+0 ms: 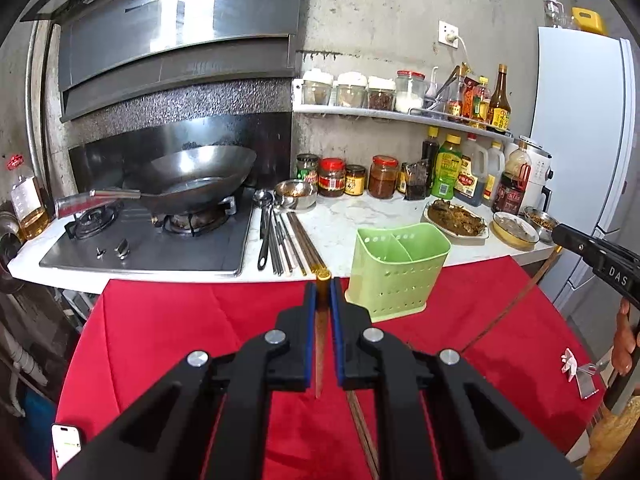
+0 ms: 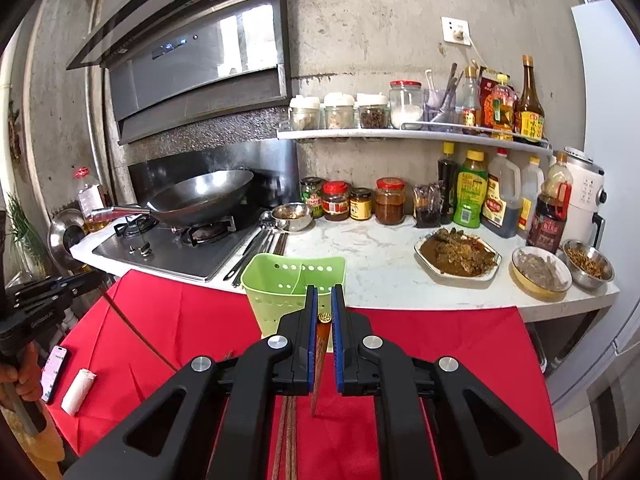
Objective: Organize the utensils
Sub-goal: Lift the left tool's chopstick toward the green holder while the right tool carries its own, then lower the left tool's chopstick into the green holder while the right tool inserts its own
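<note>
chopsticks fill both tools: the left tool [image 1: 323, 284] is clamped narrow on a wooden chopstick [image 1: 320, 344] with a gold cap, held lengthwise between its blue pads, and the right tool [image 2: 324, 292] grips a second chopstick [image 2: 319, 360] the same way. more brown chopsticks [image 2: 286, 432] lie on the red cloth [image 1: 180, 340] below the tools. a green utensil holder [image 1: 396, 268], perforated and split by a divider, stands at the cloth's far edge, against the white counter [image 1: 344, 220]; from the right wrist view it sits just ahead of the tool, slightly to the left. on the counter beside the stove [image 1: 160, 244] lie a black-handled ladle [image 1: 265, 224] and a row of metal and wooden chopsticks [image 1: 292, 244], next to a small steel bowl [image 1: 295, 194]. a wok [image 1: 192, 180] rests on the burner. jars and sauce bottles line the wall, and a plate of food [image 1: 456, 220] sits to the right. a phone [image 2: 54, 372] lies on the cloth at the left edge.
</note>
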### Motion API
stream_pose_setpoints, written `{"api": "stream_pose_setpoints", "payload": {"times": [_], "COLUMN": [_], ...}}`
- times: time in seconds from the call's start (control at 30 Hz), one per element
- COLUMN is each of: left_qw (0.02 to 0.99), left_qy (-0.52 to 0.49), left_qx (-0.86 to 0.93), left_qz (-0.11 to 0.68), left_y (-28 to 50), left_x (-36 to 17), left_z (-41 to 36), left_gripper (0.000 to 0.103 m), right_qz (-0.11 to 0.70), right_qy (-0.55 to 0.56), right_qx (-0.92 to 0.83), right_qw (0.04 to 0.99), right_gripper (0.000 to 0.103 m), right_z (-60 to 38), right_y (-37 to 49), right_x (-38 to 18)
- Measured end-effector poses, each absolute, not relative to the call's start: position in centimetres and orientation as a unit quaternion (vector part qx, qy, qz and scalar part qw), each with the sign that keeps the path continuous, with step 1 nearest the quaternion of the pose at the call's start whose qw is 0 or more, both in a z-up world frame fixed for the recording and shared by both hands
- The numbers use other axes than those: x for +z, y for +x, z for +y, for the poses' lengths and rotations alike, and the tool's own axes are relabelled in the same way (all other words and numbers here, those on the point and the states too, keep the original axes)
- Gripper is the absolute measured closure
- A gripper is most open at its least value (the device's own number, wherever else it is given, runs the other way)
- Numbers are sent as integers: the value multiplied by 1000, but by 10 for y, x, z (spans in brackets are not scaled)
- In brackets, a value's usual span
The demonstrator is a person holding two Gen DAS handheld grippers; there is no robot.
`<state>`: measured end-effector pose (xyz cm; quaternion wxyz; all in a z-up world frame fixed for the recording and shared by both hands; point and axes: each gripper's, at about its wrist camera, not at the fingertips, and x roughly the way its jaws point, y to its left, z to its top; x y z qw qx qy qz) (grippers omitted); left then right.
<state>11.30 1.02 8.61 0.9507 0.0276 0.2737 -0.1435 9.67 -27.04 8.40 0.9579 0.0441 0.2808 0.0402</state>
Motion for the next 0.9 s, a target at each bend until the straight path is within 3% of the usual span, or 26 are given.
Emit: {"api": "stream_pose_setpoints", "payload": {"times": [0.4,0.9], "left_qw": [955,947], "left_qy": [40,46], "left_qx": [-146,-134], "left_qz": [253,288], "left_y": [118,128], "left_x": [78,61], "left_z": [-7,-16], "left_gripper": [95,95], "right_qz": [268,307], "right_qy": [52,36], "right_qx": [38,41], "right_qw": [961,950], "right_gripper": [95,96], "right_z": [-266,-247], "right_y": [108,113], "right_x": [62,38]}}
